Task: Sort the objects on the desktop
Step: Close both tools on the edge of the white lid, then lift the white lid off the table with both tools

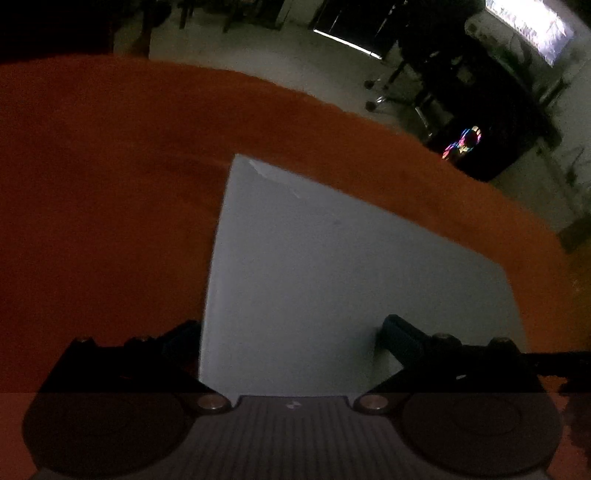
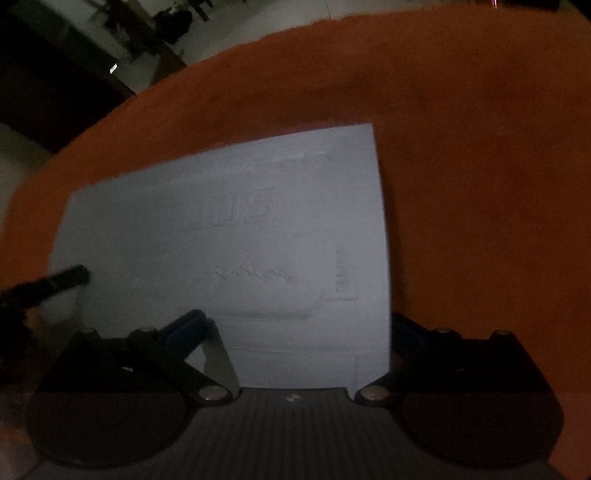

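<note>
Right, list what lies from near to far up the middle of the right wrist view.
Dark ribbed gripper body → pale grey flat sheet with raised lettering → orange fuzzy table covering → dim room floor beyond the table edge.

**Dim room beyond the orange worktop**

The worktop is covered in orange felt-like cloth with a curved far edge. Past it lies a pale floor. A dark desk stands at the right with a chair base on castors beside it, a glowing multicoloured light beneath, and a bright screen above.
</note>
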A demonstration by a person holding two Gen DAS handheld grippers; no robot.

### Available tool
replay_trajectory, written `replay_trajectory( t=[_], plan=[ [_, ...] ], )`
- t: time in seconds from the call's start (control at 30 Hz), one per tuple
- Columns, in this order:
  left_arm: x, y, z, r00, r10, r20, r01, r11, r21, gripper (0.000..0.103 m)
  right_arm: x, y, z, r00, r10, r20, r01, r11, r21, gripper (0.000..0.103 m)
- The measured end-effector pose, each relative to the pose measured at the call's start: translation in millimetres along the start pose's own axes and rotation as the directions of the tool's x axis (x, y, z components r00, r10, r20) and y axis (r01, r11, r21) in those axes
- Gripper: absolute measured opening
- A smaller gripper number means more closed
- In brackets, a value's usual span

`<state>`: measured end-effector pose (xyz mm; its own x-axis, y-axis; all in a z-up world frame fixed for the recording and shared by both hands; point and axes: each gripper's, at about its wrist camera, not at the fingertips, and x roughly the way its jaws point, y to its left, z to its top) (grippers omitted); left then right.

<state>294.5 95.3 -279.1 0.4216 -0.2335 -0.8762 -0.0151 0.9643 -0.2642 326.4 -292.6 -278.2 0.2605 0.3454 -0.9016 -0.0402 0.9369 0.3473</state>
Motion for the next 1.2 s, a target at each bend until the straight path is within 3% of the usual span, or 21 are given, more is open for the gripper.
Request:
replay_trajectory(
  t=[0.07, 0.17, 0.23, 0.63, 0.87, 1.2],
  plan=[
    [3.4, -13.2, -4.6, 0.995, 0.099, 0.000, -0.098, 0.991, 0.096, 0.102, -0.1, 8.2, -3.4, 0.999, -0.032, -0.001, 0.032, 0.999, -0.027, 0.103],
    [1.7, -33.3, -12.6, 0.986, 0.165, 0.038, -0.169, 0.966, 0.193, 0.103, -1.2, 22.4, -8.3, 0.992, -0.130, 0.002, 0.129, 0.989, -0.074, 0.103],
    [2.1, -38.5, -12.9, 0.980, 0.192, 0.045, -0.197, 0.956, 0.216, 0.102, -1.3, 25.7, -8.5, 0.989, -0.151, 0.006, 0.151, 0.986, -0.065, 0.103],
    [-15.3, -24.7, -7.7, 0.986, 0.165, 0.037, -0.169, 0.975, 0.147, 0.094, -8.5, 46.8, 0.1, 0.982, -0.186, 0.016, 0.186, 0.982, -0.007, 0.103],
    [-34.4, -27.2, 7.8, 0.985, 0.170, 0.019, -0.171, 0.978, 0.121, 0.094, -31.9, 50.4, 7.1, 0.989, -0.145, 0.029, 0.145, 0.989, 0.019, 0.103],
    [-81.9, -46.4, 8.0, 0.982, 0.179, 0.059, -0.186, 0.970, 0.154, 0.094, -56.6, 62.4, 6.6, 0.990, -0.131, 0.060, 0.130, 0.991, 0.026, 0.103]
  ],
)
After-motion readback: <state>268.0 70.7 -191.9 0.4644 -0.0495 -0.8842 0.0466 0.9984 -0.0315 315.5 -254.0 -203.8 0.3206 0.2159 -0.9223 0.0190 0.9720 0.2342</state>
